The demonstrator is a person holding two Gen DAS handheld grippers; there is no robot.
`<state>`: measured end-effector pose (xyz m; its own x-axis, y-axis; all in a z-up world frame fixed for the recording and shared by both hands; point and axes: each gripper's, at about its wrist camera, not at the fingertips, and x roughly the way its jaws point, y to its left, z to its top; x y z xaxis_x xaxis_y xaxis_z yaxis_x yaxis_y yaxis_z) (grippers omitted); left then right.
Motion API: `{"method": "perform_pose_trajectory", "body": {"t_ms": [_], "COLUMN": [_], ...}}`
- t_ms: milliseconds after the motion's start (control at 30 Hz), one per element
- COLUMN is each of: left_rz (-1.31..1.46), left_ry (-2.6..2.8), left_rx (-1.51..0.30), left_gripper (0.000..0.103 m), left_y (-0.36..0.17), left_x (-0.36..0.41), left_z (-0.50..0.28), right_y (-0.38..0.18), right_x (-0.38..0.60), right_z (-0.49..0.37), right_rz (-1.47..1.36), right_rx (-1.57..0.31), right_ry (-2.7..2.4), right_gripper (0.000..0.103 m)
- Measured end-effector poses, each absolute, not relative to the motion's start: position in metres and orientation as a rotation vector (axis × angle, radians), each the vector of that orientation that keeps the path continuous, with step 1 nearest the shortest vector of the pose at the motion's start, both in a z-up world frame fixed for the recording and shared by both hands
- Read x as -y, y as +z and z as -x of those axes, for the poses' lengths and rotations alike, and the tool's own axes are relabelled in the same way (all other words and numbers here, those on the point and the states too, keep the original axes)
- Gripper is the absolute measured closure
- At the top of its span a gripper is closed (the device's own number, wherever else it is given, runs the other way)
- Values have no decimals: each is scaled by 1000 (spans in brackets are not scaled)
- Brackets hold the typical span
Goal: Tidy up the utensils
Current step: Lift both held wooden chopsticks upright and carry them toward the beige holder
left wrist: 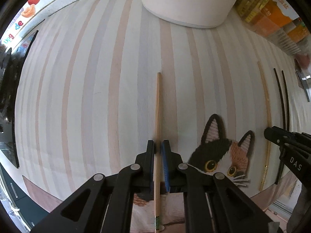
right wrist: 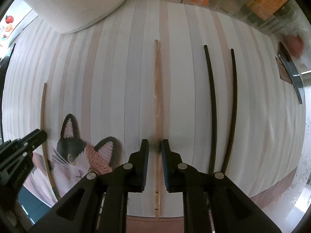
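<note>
In the left wrist view my left gripper [left wrist: 158, 145] is shut on a light wooden chopstick [left wrist: 158, 104] that points away over the striped placemat [left wrist: 87, 97]. In the right wrist view my right gripper [right wrist: 155, 144] is open, its jaws on either side of a second wooden chopstick [right wrist: 157, 97] lying on the mat, not touching it. Two black chopsticks [right wrist: 212, 106] lie parallel to the right of it. The left gripper [right wrist: 29, 141] and its chopstick [right wrist: 43, 106] show at the left. The right gripper [left wrist: 281, 137] shows at the right of the left wrist view.
A large white round container [left wrist: 186, 2] stands at the far edge of the mat. A cat-face patch [left wrist: 219, 151] lies between the grippers. Orange and yellow packages in a clear bin [left wrist: 272, 15] stand at the far right. A dark phone-like slab [right wrist: 291, 71] lies at the right.
</note>
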<state>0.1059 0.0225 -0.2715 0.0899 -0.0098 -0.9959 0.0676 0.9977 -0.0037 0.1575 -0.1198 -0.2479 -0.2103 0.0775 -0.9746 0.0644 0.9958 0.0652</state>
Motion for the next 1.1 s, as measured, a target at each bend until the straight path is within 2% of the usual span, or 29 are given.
{"method": "perform_pose_trajectory", "body": {"t_ms": [167, 300, 1100], "left_rz": [-49, -41, -84], "left_ry": [-56, -52, -63], "left_rx": [-1476, -1476, -1489], "left_gripper": [98, 98, 99], "left_y": [-273, -273, -263], "left_x": [-18, -14, -1], "left_z": [-104, -100, -130], "right_y": [-254, -255, -252], "right_x": [105, 91, 73], "right_z": [-162, -142, -166], "right_rz": [-80, -79, -17], "right_rx": [-1781, -1791, -1867], "right_ry": [2, 12, 64], "right_gripper": [89, 93, 92]}}
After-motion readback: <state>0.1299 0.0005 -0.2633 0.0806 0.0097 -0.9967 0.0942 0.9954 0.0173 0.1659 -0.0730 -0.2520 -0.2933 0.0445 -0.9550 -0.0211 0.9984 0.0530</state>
